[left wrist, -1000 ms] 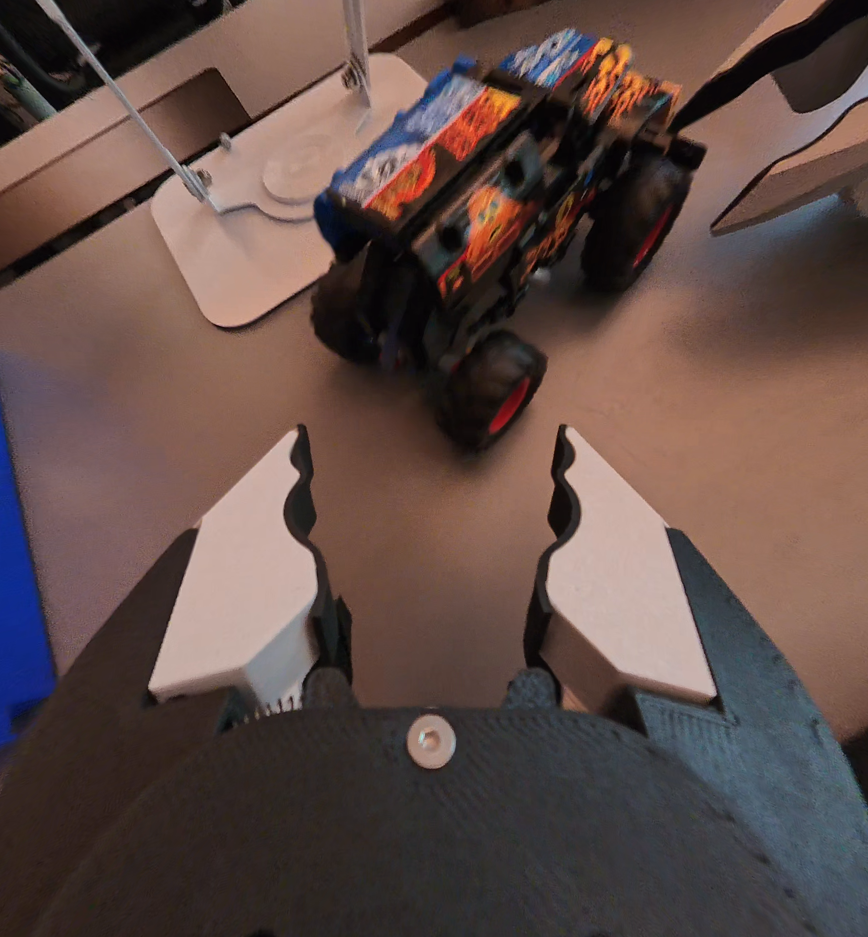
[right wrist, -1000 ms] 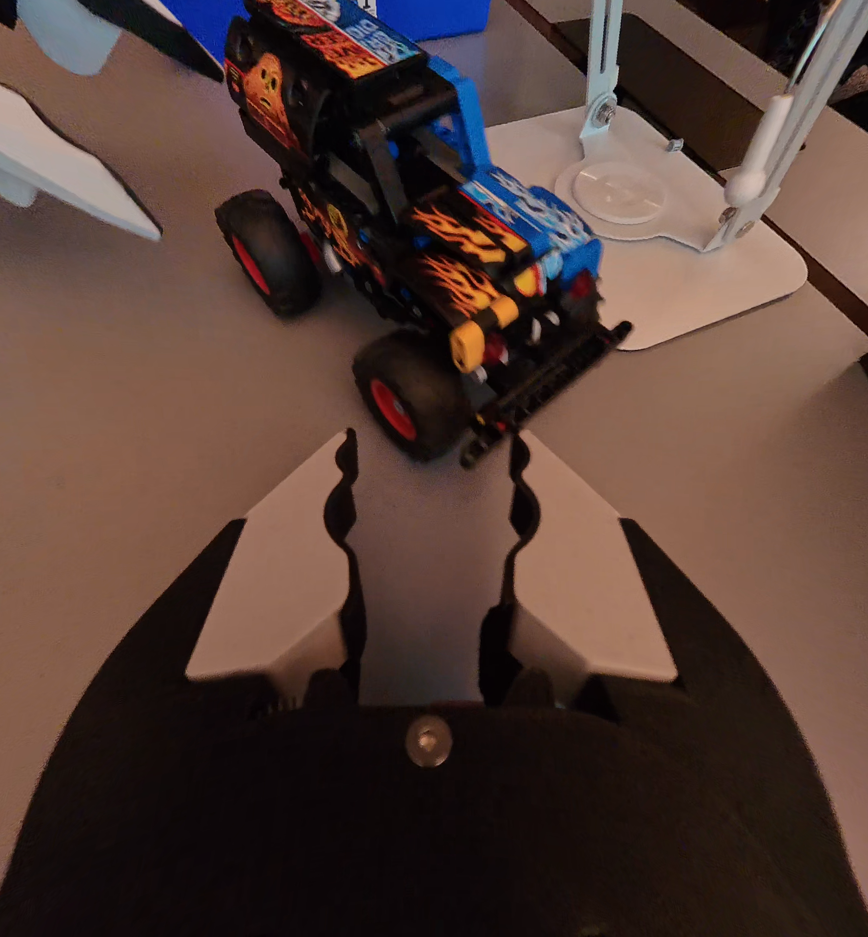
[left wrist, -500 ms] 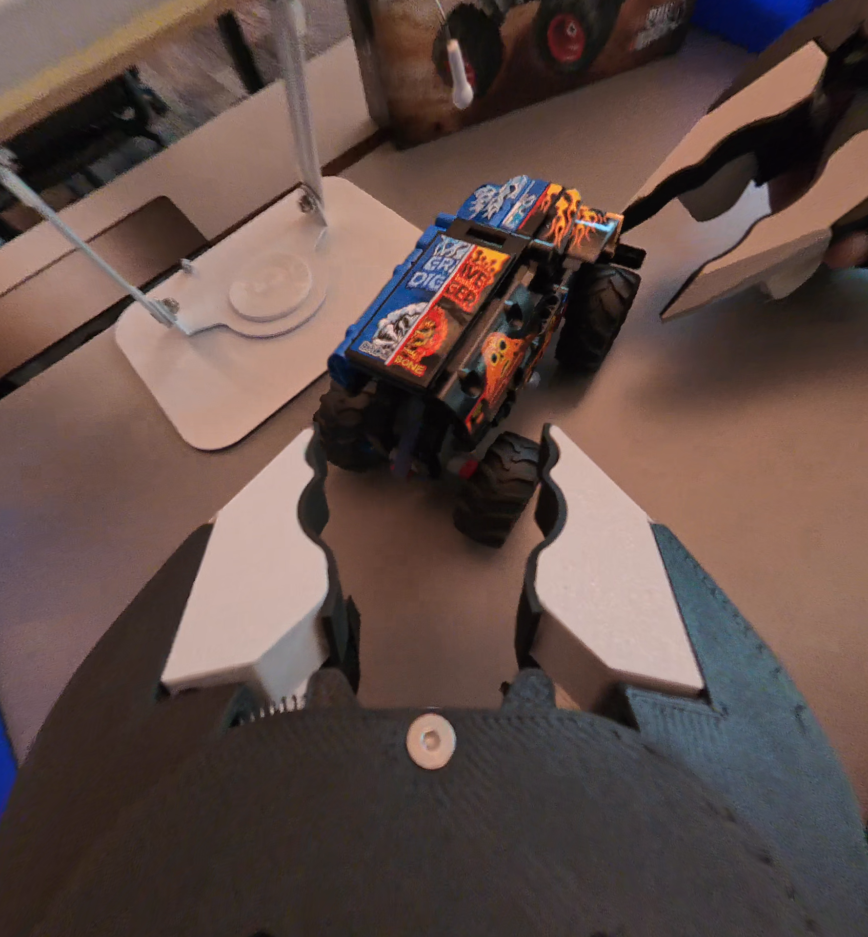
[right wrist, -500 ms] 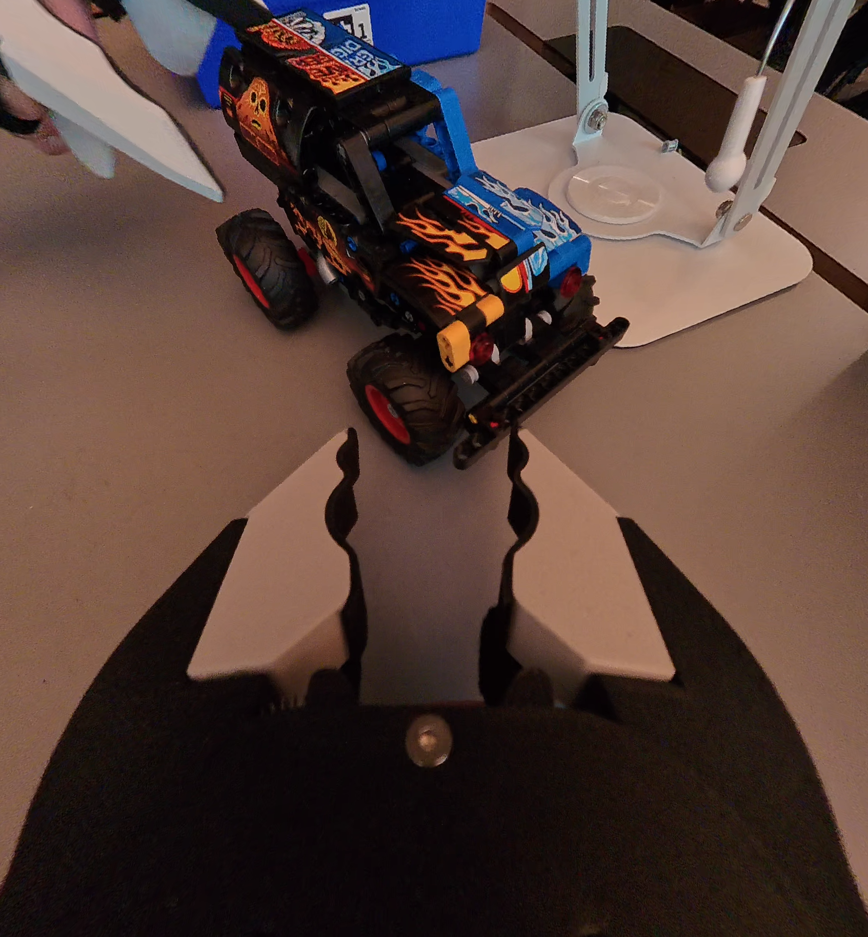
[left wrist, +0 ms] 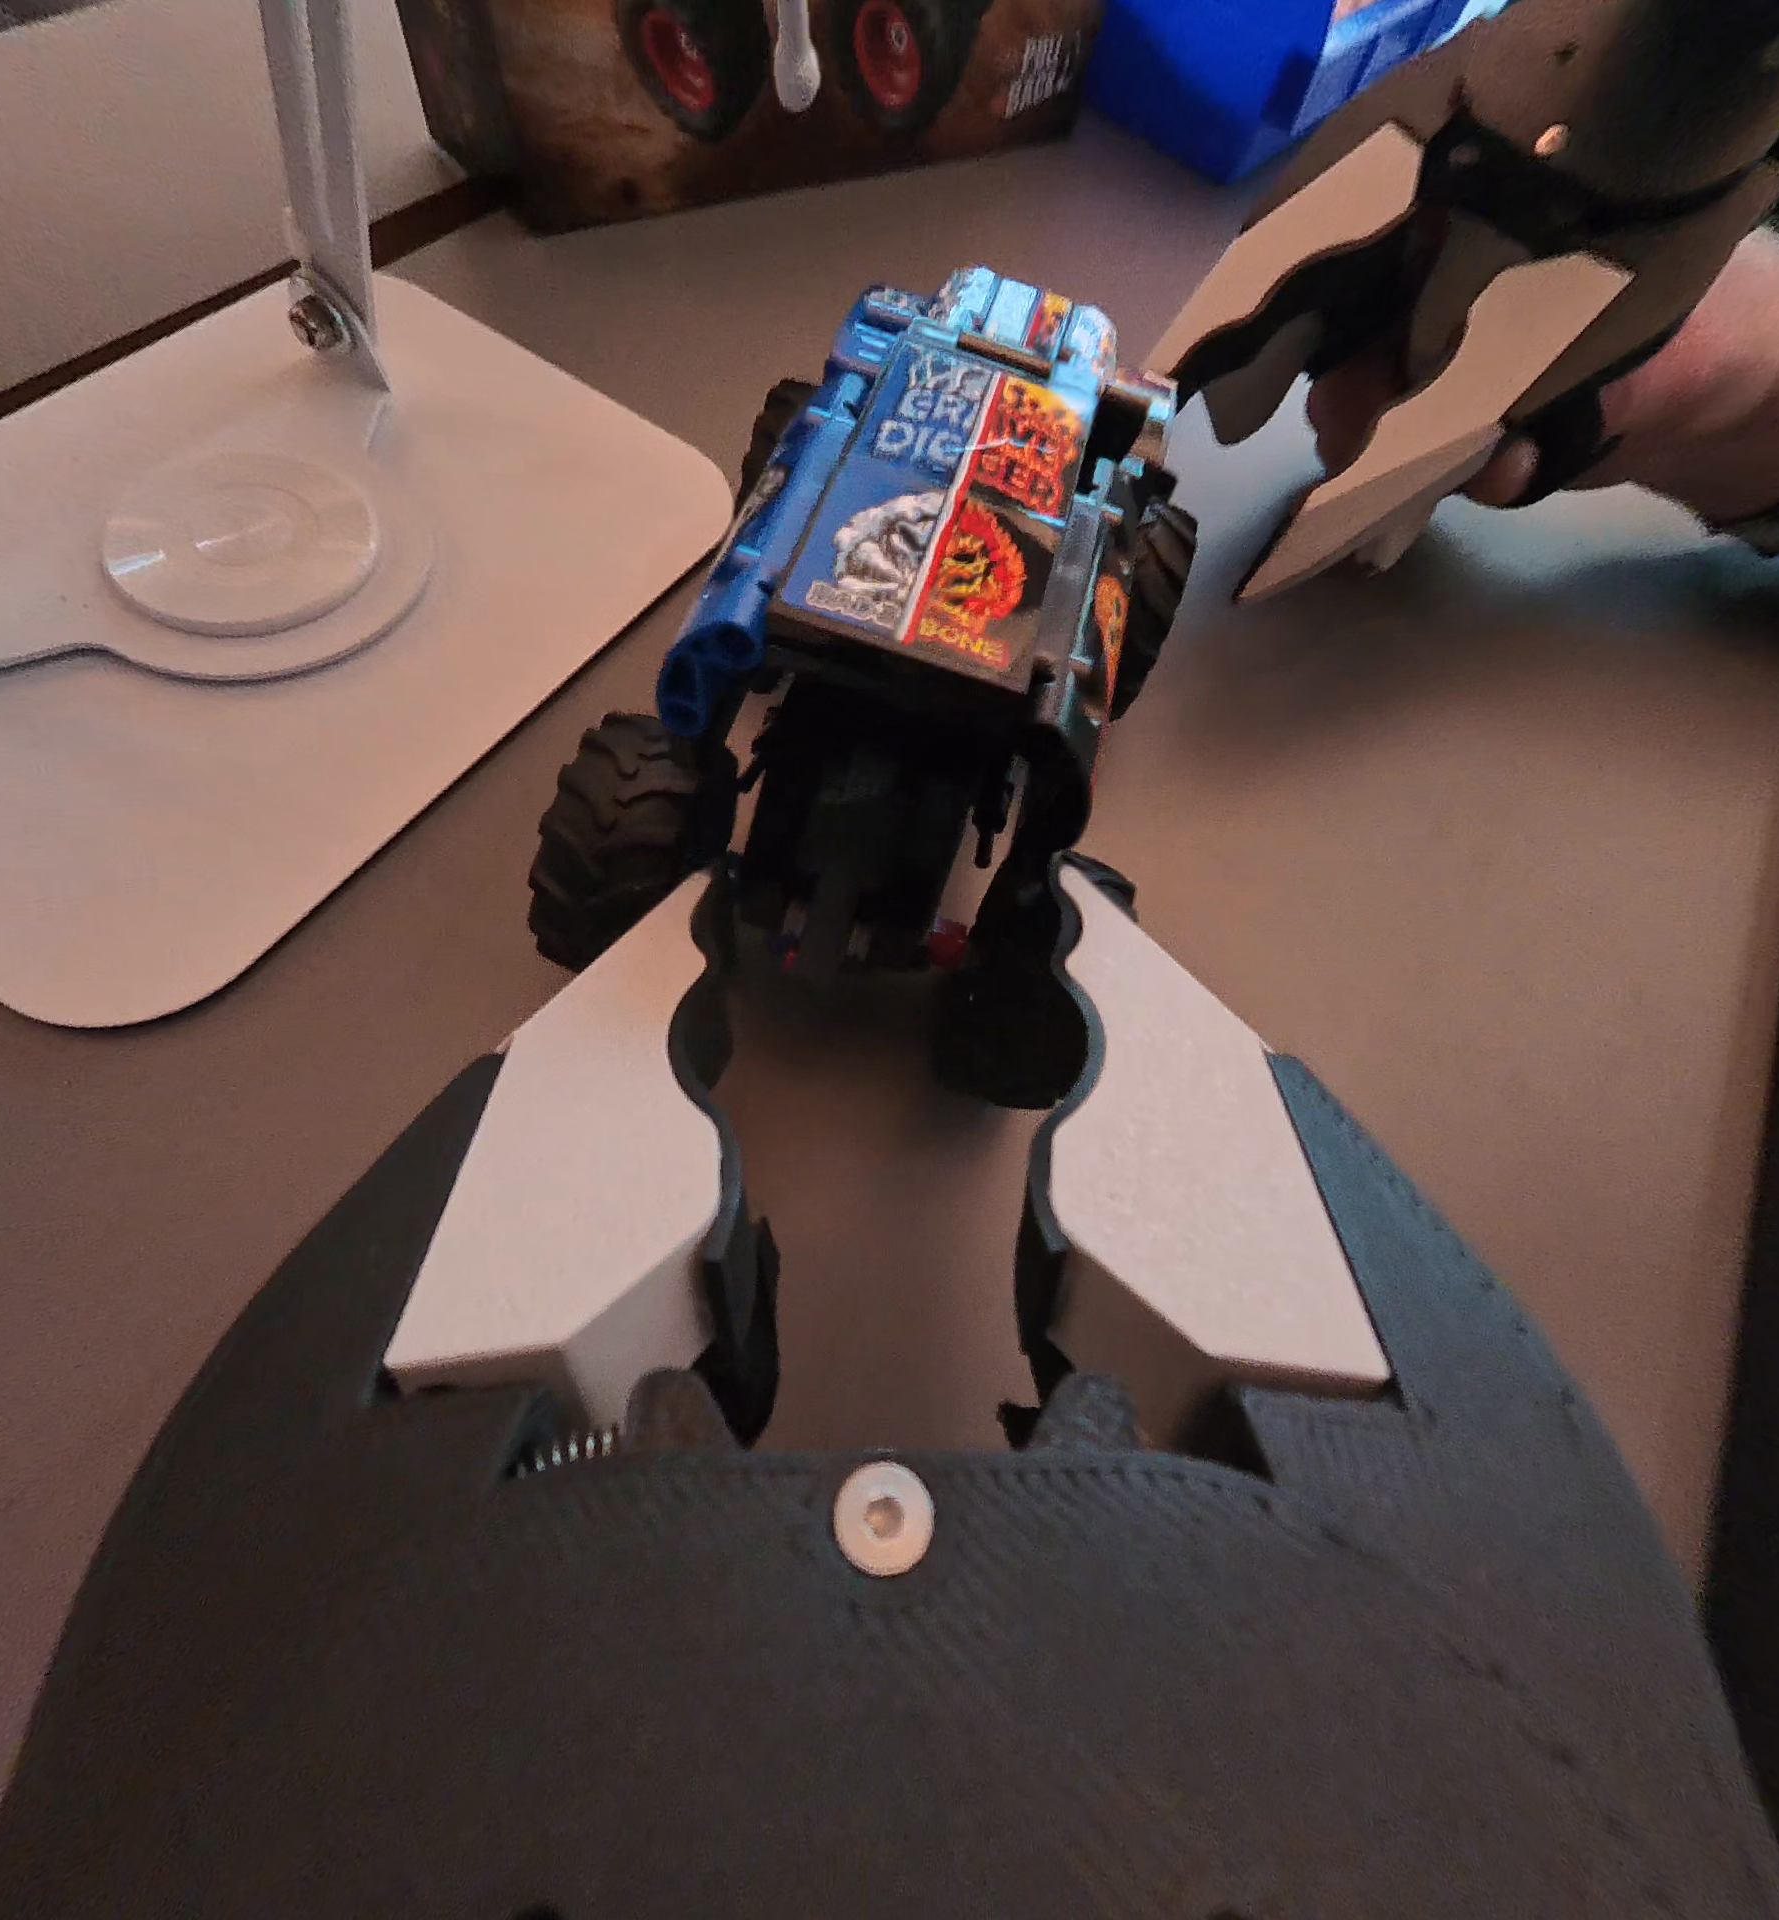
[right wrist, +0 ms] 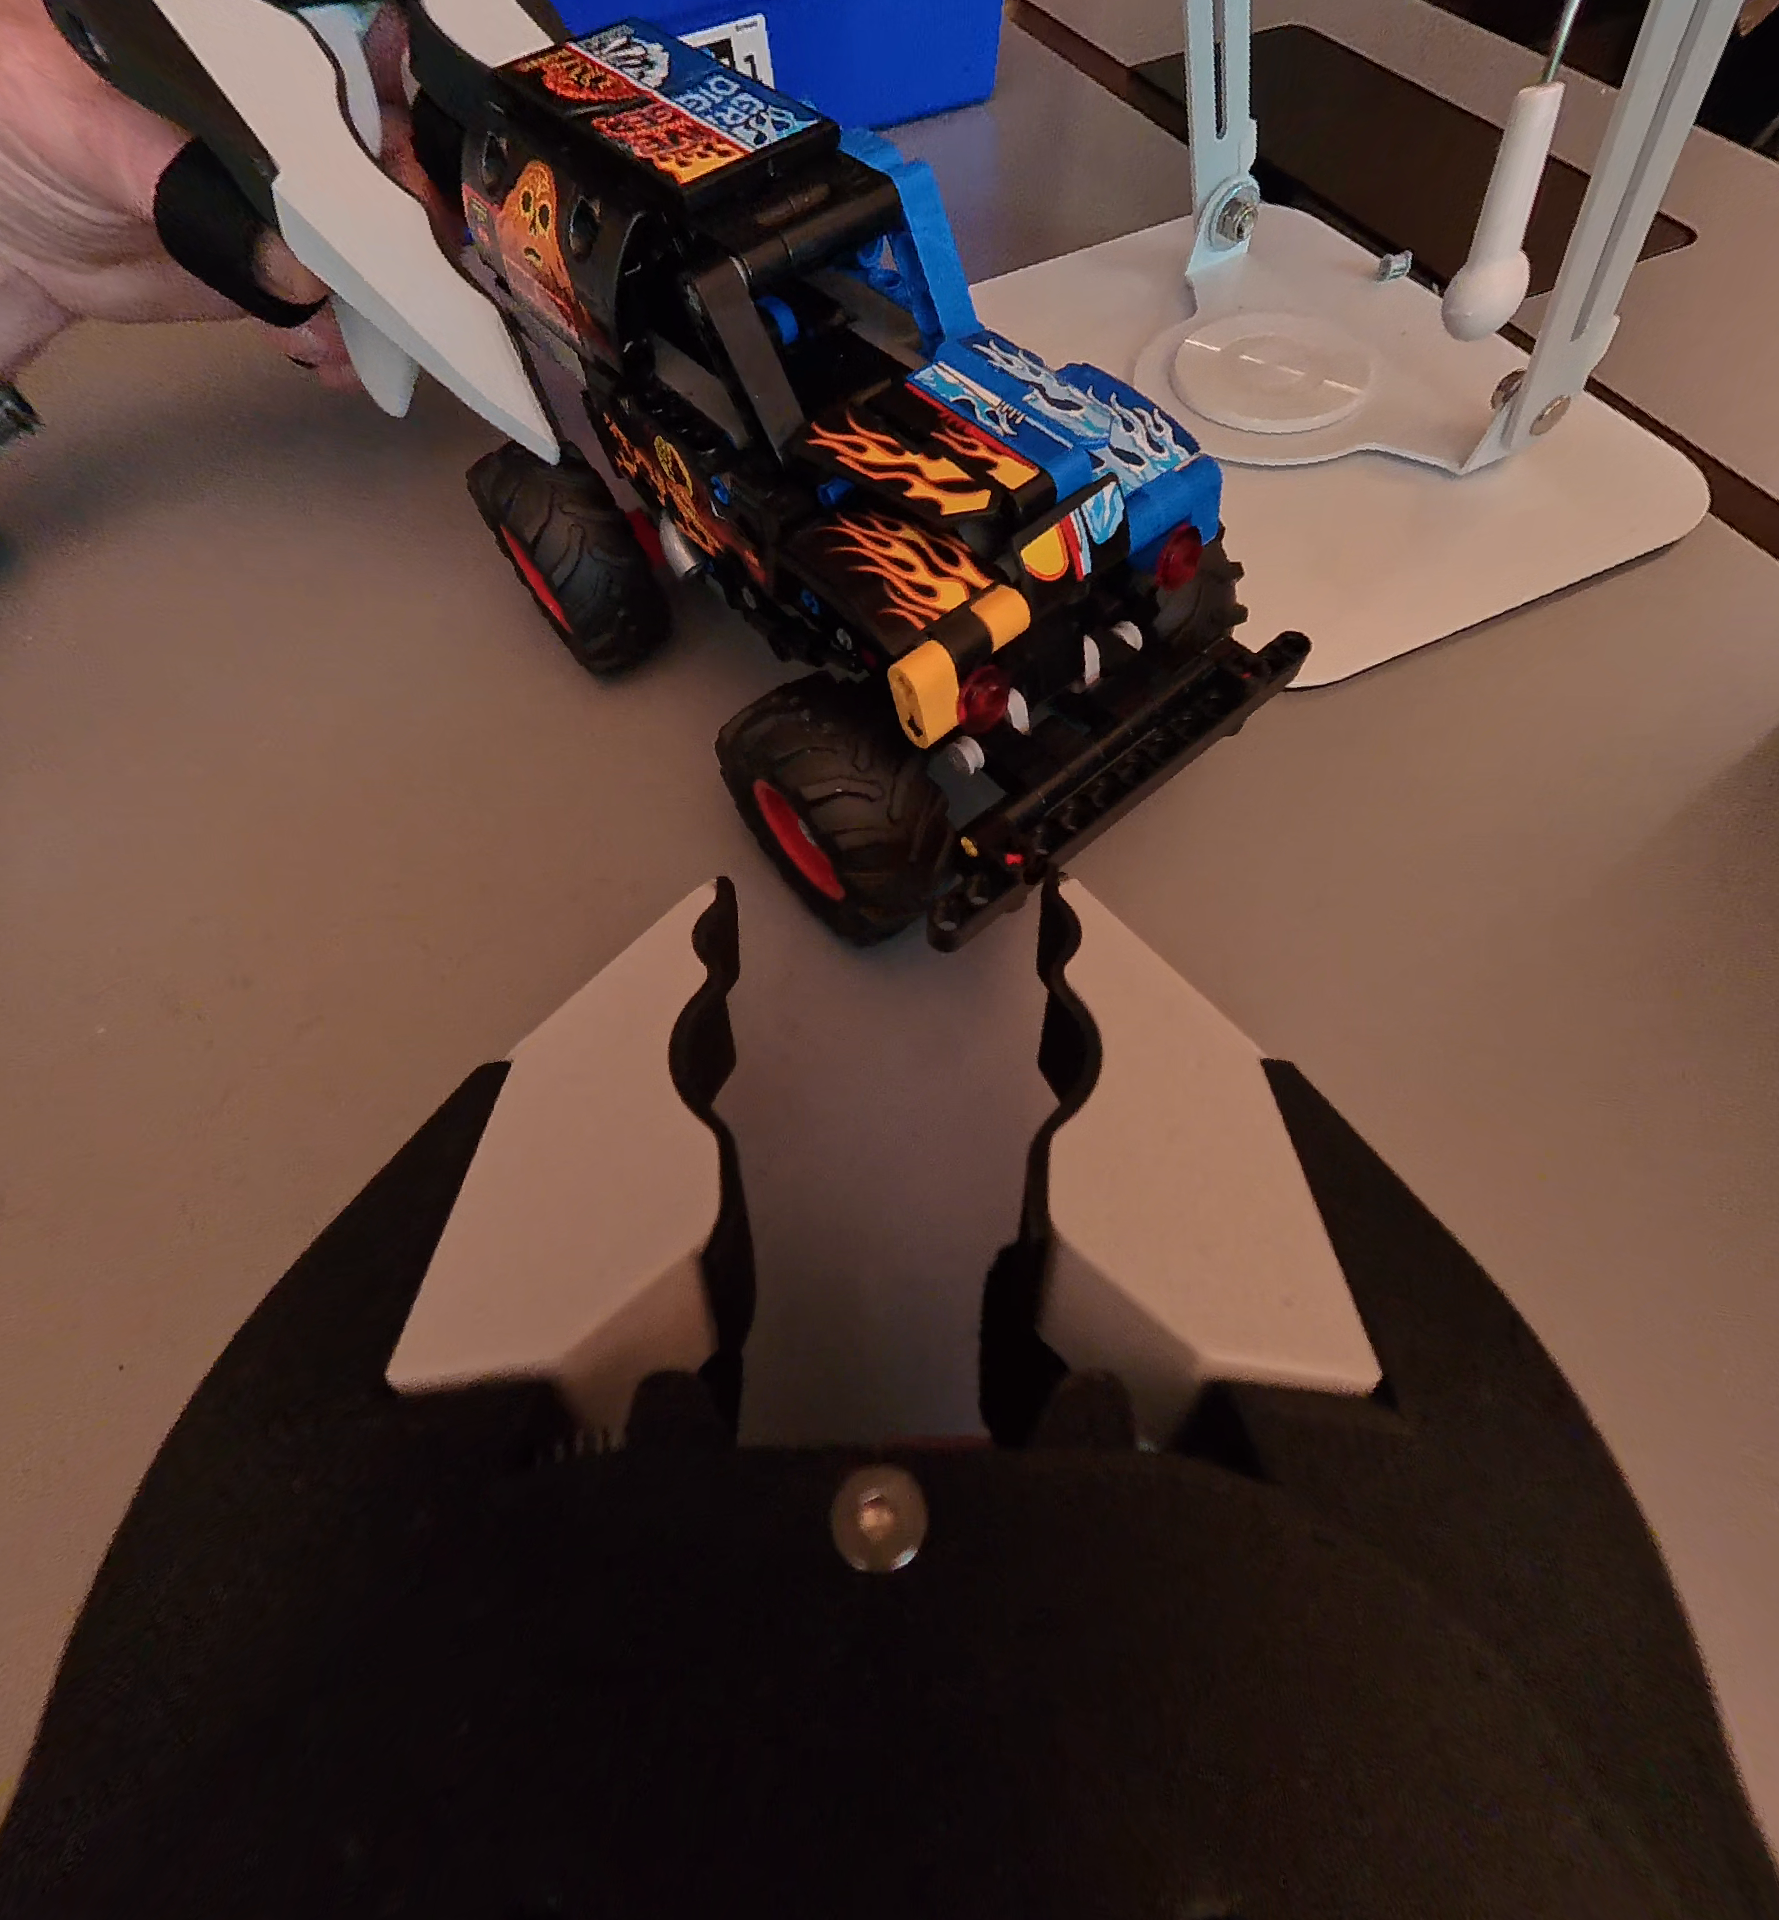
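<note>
Surface: grey table (right wrist: 241, 935).
Left gripper (left wrist: 880, 914): jaws spread, tips around rear of toy monster truck (left wrist: 926, 540).
Right gripper (right wrist: 880, 904): jaws apart, empty, just beside truck's front bumper (right wrist: 1124, 774).
Nearby: white stand base (left wrist: 189, 727).

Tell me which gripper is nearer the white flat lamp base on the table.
Left. The left gripper sits at the toy monster truck's rear, diagonally beside the white flat lamp base. The right gripper is at the truck's front bumper, with the base farther beyond.

White stand base (left wrist: 189, 644) beside toy truck (left wrist: 926, 582), blue bin (right wrist: 843, 52), printed box (left wrist: 760, 94)
</note>
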`<action>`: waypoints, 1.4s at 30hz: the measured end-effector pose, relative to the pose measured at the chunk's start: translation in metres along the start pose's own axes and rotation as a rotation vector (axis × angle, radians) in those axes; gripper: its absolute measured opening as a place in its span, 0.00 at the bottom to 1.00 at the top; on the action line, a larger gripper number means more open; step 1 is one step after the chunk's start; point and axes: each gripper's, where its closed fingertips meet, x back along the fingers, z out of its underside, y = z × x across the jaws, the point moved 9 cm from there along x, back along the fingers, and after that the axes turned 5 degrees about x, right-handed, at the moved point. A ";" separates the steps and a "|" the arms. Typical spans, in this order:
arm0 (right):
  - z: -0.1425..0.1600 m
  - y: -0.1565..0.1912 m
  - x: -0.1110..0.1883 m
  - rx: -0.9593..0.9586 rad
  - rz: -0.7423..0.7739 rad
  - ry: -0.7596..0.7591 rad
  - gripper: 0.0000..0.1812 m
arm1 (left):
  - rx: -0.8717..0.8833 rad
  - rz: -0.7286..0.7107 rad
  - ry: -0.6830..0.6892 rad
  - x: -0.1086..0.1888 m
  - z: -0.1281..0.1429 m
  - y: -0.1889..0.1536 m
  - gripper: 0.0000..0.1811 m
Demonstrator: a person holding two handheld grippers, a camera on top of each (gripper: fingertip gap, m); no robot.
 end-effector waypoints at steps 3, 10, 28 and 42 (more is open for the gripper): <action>0.000 0.000 0.001 -0.006 -0.004 -0.003 0.31 | 0.011 0.041 -0.041 0.000 0.003 0.004 0.29; 0.001 -0.002 0.003 -0.021 0.000 -0.007 0.31 | 0.008 0.014 -0.070 -0.004 0.002 0.008 0.21; 0.003 -0.005 0.006 -0.029 -0.002 -0.005 0.29 | -0.056 -0.196 -0.099 0.048 -0.007 -0.007 0.19; 0.003 -0.003 0.004 -0.018 -0.014 0.006 0.28 | -0.016 -0.229 -0.018 0.072 0.005 -0.006 0.20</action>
